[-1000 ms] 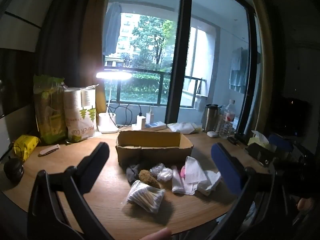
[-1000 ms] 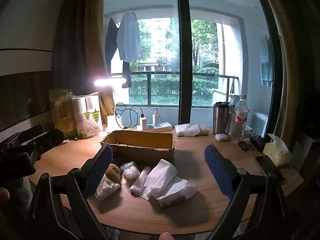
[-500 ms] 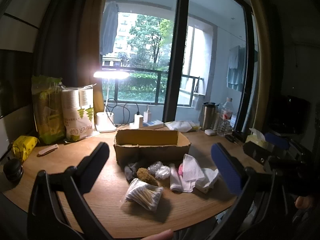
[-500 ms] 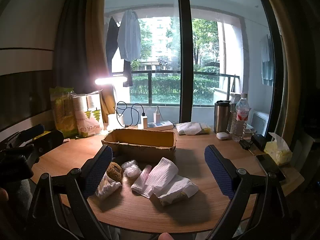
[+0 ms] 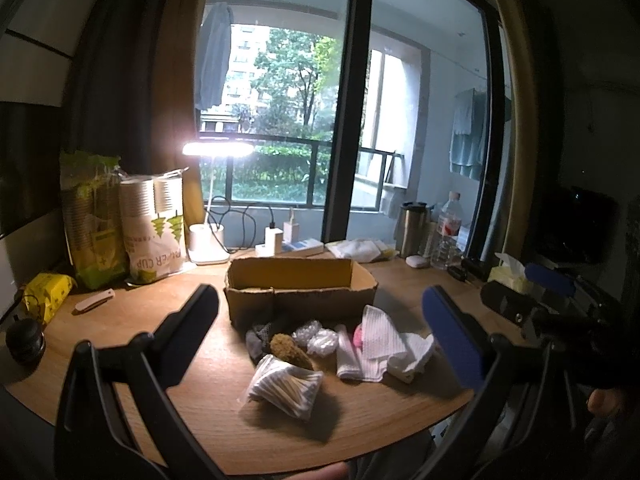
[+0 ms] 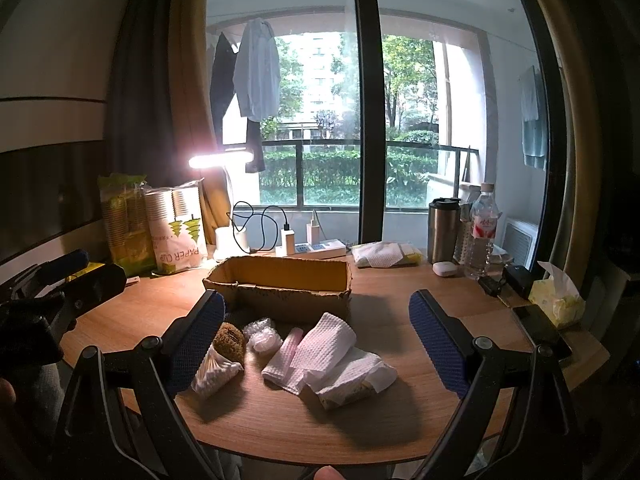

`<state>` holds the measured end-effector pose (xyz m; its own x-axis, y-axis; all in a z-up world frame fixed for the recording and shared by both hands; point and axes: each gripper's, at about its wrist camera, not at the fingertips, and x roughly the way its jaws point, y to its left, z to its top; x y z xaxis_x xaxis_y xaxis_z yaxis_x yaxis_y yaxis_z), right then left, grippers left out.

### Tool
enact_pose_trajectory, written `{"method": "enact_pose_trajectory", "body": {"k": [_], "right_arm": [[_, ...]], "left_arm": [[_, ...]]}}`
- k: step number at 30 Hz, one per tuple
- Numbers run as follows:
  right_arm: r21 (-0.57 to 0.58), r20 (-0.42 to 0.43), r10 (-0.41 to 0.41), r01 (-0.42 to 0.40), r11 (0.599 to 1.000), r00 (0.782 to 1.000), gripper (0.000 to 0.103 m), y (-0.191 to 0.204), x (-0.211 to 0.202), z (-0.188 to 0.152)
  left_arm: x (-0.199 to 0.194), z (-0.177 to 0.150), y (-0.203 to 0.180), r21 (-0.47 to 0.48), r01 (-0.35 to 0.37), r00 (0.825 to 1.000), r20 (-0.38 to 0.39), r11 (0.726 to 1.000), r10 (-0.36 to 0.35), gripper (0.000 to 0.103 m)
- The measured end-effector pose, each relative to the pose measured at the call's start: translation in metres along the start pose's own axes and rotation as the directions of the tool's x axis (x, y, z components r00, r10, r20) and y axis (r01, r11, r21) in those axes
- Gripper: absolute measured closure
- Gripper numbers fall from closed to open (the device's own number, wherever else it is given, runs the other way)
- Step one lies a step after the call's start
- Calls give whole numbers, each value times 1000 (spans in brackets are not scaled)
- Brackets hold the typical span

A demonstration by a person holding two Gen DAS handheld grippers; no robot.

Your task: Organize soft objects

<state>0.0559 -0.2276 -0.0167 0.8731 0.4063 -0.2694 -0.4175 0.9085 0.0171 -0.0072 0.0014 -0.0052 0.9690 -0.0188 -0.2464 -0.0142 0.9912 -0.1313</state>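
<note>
**Soft items heaped before the box, nothing yet gripped**

Left hand-held gripper (image 5: 320, 332) and right hand-held gripper (image 6: 316, 336) are held spread wide, empty, above the round wooden tabletop (image 6: 400, 420). White waffle-weave cloths (image 6: 324, 356) are piled just before the open cardboard box (image 6: 280, 284) (presumably the destination).

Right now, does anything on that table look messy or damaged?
Yes. The soft items lie in a loose jumble on the table in front of the cardboard box, none visibly inside it, and the box's front rim looks ragged and torn.
</note>
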Motion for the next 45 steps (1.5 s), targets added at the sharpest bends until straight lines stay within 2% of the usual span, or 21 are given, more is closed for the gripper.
{"method": "enact_pose_trajectory", "body": {"k": [45], "right_arm": [[-1, -21, 7, -7, 1000, 1000, 8, 1, 5, 0]], "left_arm": [[2, -1, 0, -7, 0, 1000, 0, 1000, 0, 0]]}}
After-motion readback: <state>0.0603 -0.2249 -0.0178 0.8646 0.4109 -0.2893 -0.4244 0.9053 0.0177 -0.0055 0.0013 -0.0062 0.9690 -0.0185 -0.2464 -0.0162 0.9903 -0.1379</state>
